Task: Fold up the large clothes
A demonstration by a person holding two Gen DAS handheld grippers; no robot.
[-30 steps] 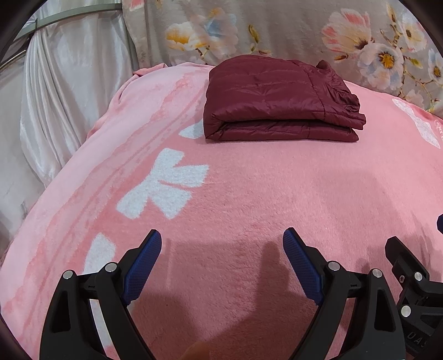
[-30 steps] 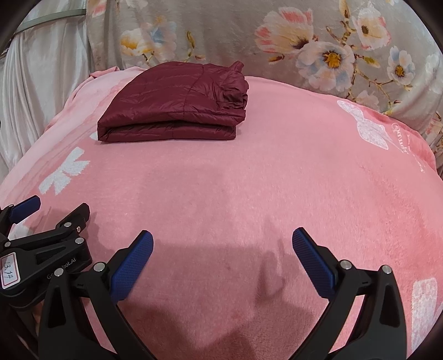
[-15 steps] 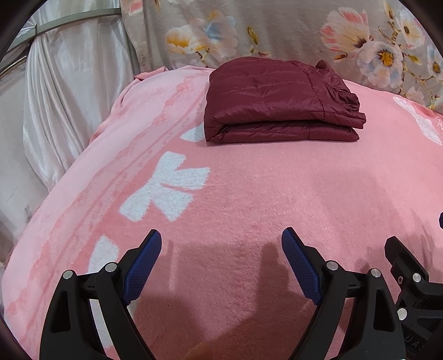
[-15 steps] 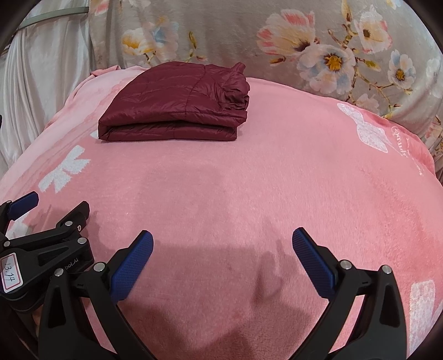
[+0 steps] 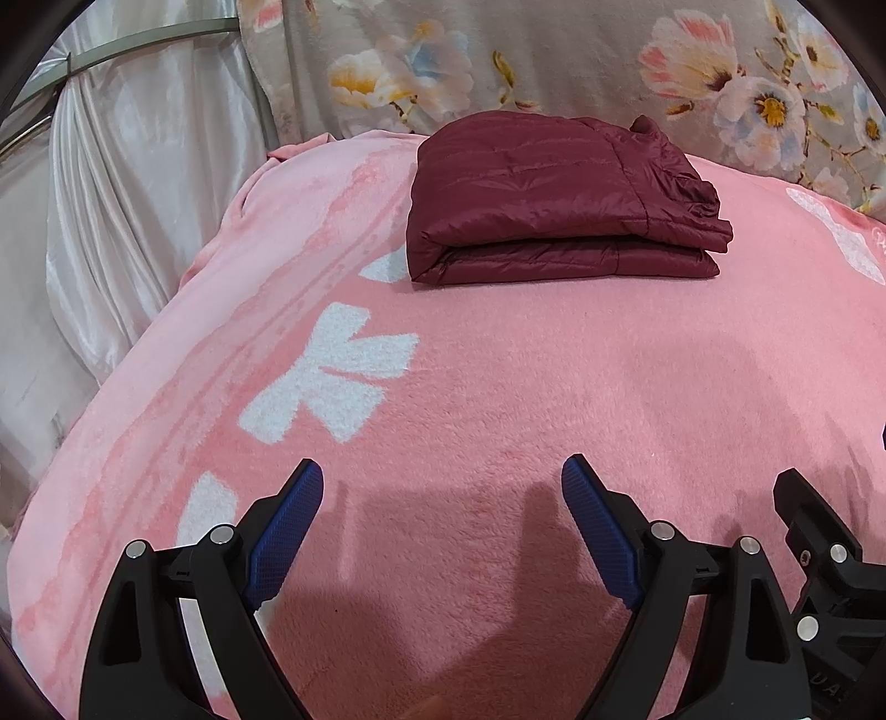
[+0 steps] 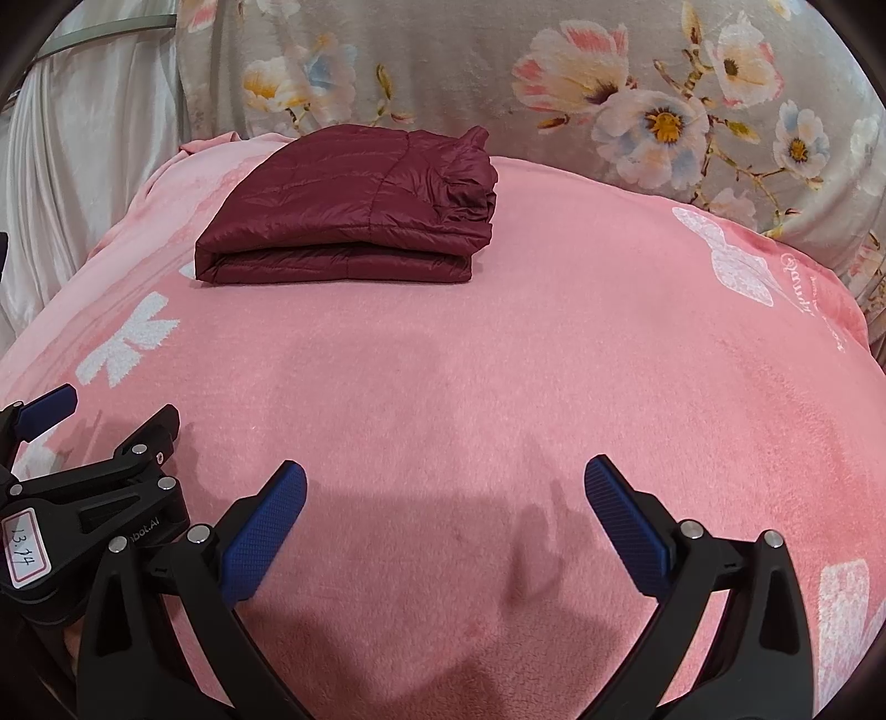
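Observation:
A dark maroon quilted jacket (image 5: 559,205) lies folded in a neat flat stack at the far side of the pink blanket (image 5: 498,399); it also shows in the right wrist view (image 6: 354,216). My left gripper (image 5: 443,476) is open and empty, low over the blanket's near part, well short of the jacket. My right gripper (image 6: 446,476) is open and empty, beside the left one and equally far from the jacket. The left gripper's body shows at the left edge of the right wrist view (image 6: 83,493).
The pink blanket has white bow patterns (image 5: 332,376). A grey floral cloth (image 6: 637,99) rises behind the jacket. A white satin curtain (image 5: 127,183) and a metal rail (image 5: 138,41) stand at the left, past the blanket's edge.
Both views have shifted slightly; the jacket sits a little lower and more central in the frame. Both grippers stay open and empty. The jacket has not moved on the blanket.

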